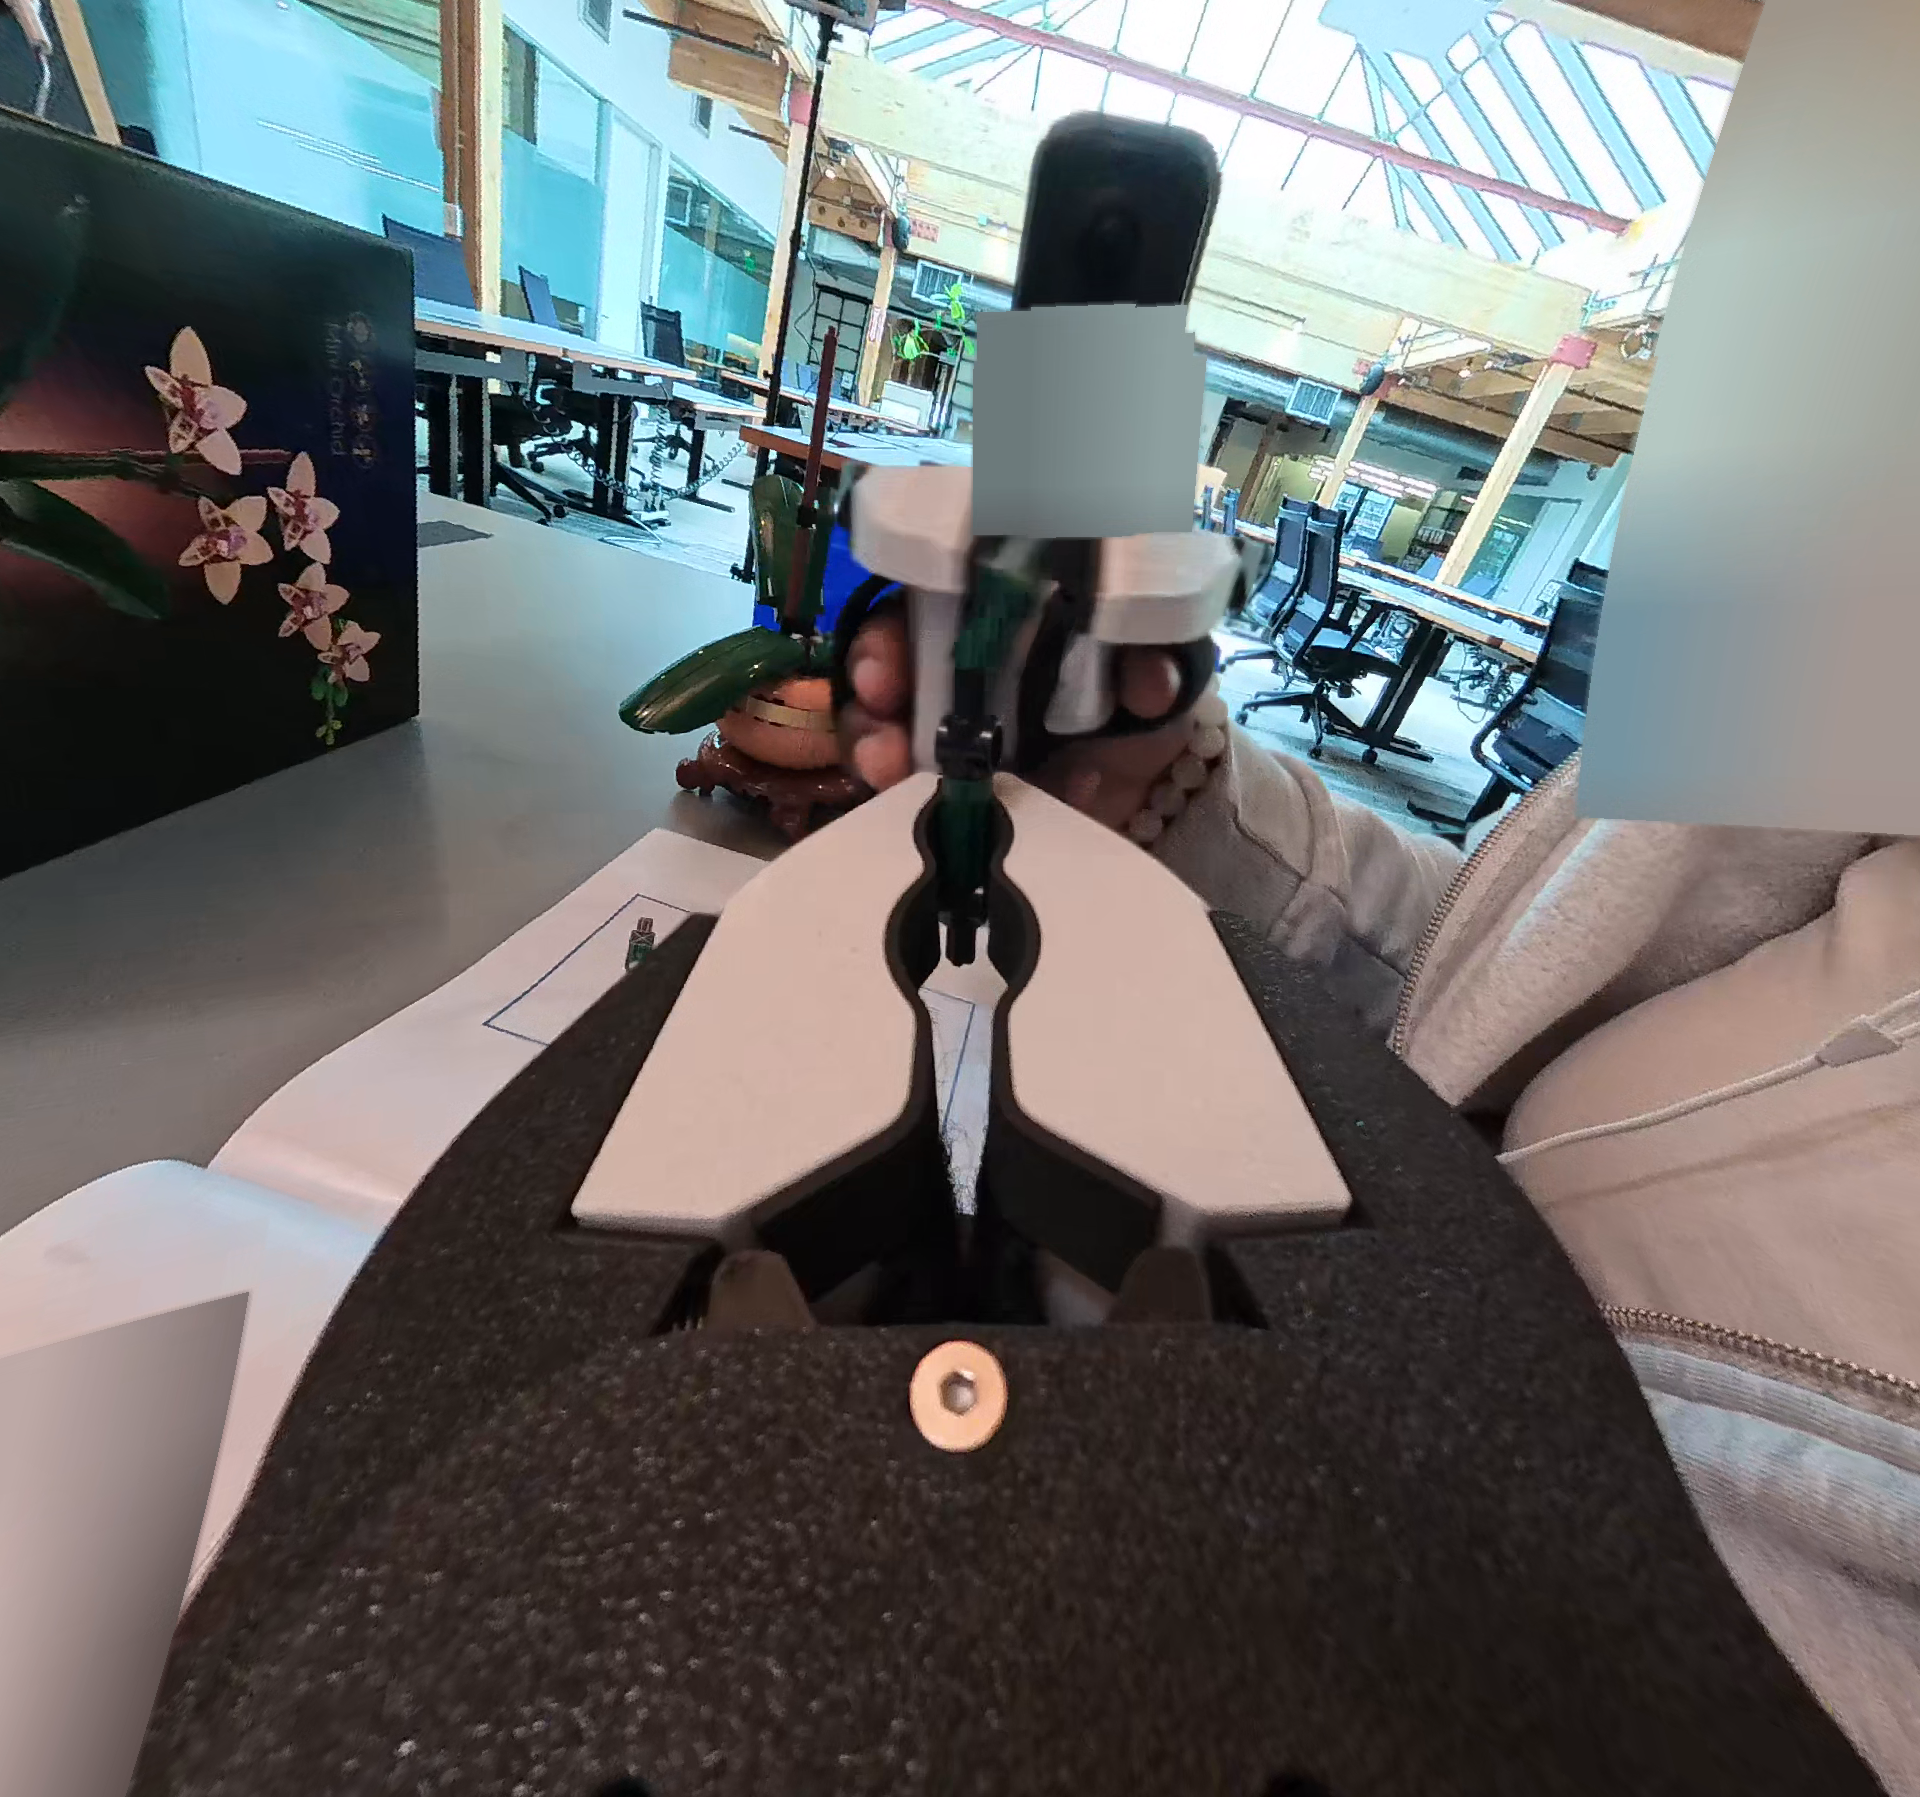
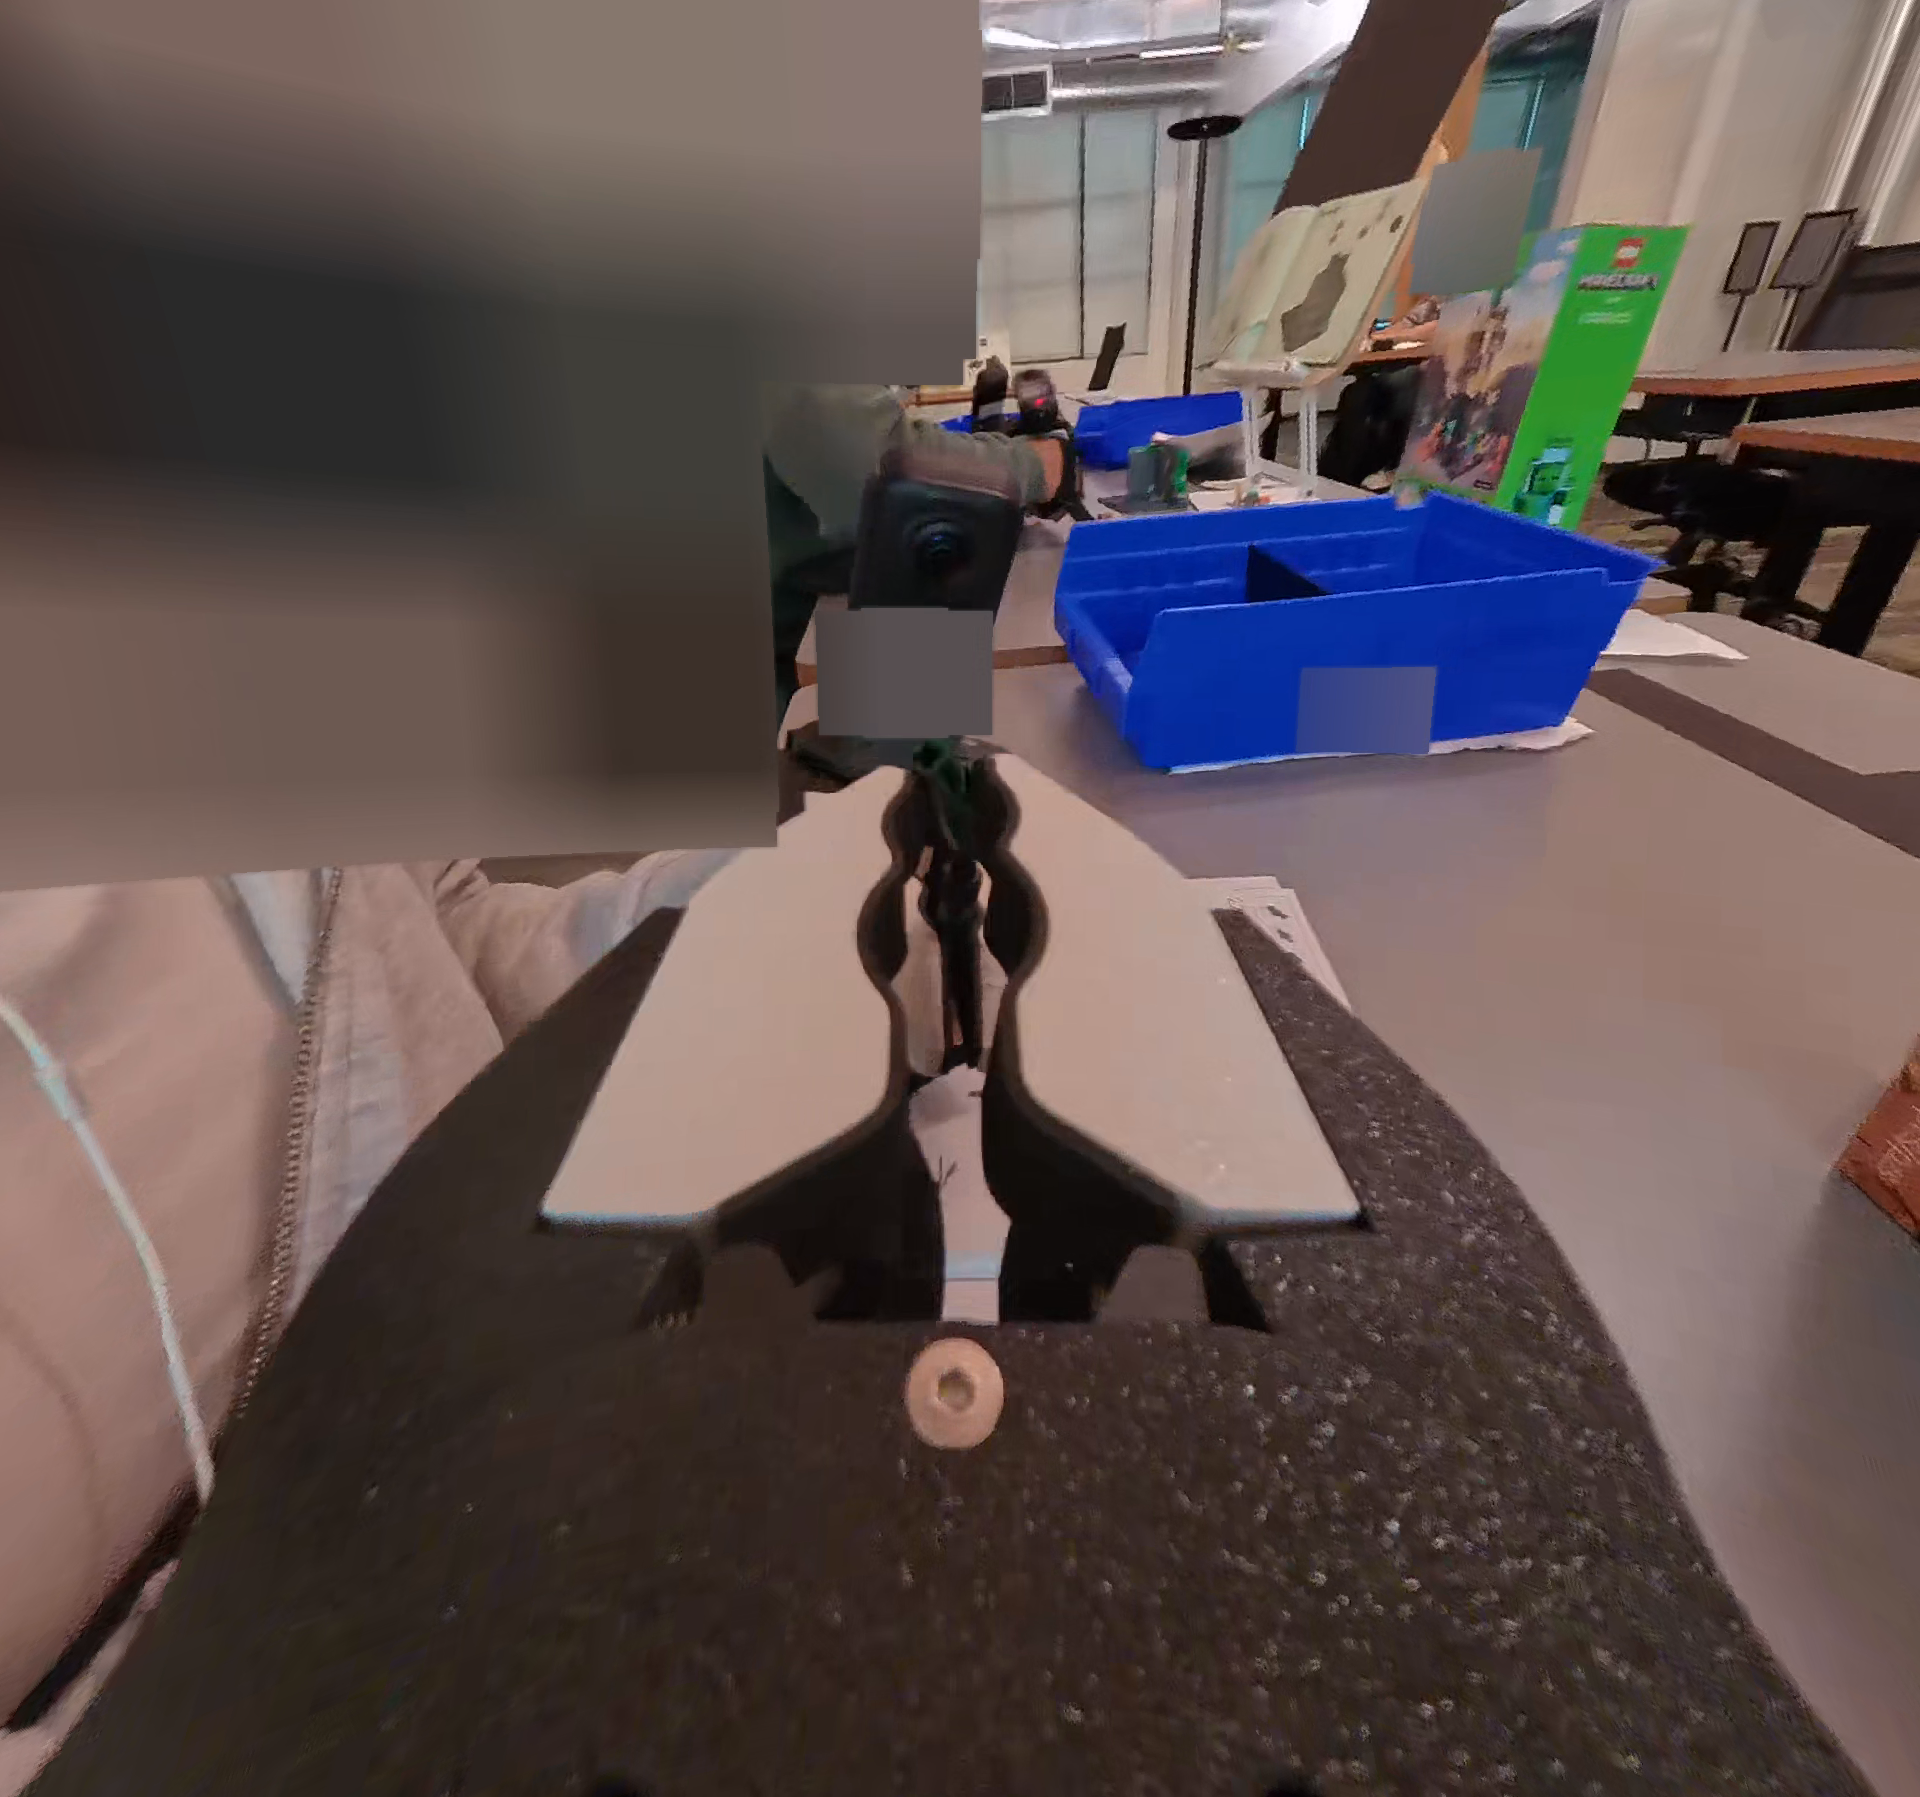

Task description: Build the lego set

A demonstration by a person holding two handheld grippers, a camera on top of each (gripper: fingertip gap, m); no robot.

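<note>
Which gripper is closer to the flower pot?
Right. The right gripper sits just beside the round tan brick flower pot with green leaves; the left gripper faces it from farther back.

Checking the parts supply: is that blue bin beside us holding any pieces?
Cannot tell: the blue bin shows only bare walls and a dark divider; its floor is hidden behind the front wall.

bright daylight from skylight [image 1: 1299, 12], soft shadows, wide-angle bending at edges, slight motion blur nearby

Open office: skylight roof [image 1: 1299, 33], timber beams [image 1: 1195, 220], desk rows [image 1: 582, 365], black chairs [image 1: 1320, 625], grey table [image 2: 1507, 916].
</note>
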